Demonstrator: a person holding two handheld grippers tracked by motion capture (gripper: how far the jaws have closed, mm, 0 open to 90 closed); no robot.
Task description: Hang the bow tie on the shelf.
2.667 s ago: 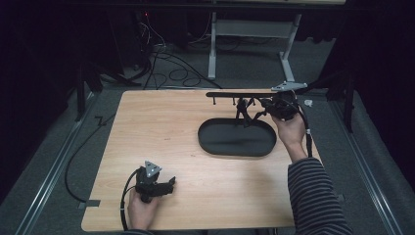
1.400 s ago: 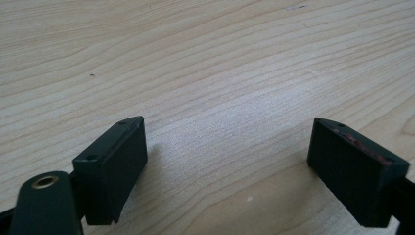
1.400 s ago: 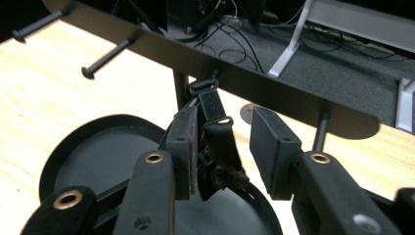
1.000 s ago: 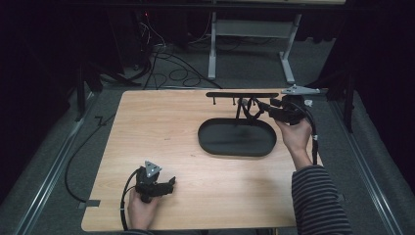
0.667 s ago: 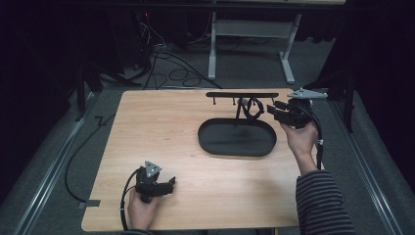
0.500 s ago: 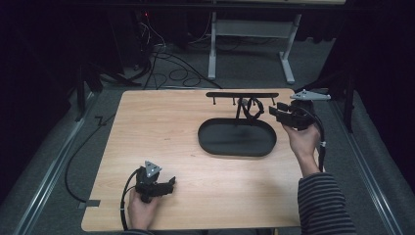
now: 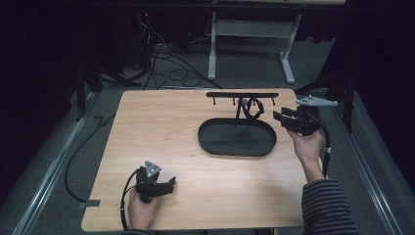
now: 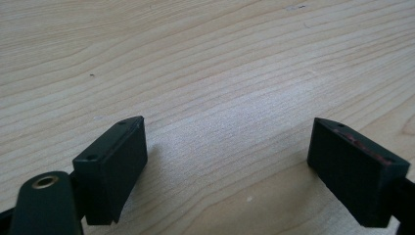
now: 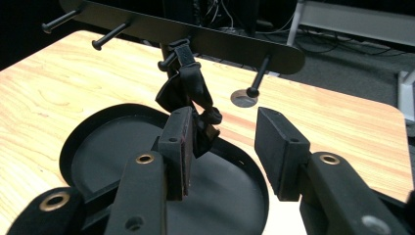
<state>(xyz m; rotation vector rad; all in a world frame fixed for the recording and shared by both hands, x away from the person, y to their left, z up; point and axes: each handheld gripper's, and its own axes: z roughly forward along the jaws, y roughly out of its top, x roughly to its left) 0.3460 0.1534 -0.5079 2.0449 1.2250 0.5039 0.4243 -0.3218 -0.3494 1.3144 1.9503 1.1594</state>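
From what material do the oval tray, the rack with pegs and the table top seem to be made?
Oval tray: probably metal or plastic, matte black with soft sheen. Rack: likely painted metal, thin and flat. Table top: pale wood or laminate, visible grain.

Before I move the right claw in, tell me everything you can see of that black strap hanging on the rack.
The black strap hangs from a peg under the rack's flat black crossbar, beside its upright post. It looks like matte webbing or rubber, looped and folded on itself, with a clip-like block at the top and a rounded knob near its lower end. It dangles over the far rim of the oval black tray. The right claw is open, pointing at it; contact with the strap cannot be judged.
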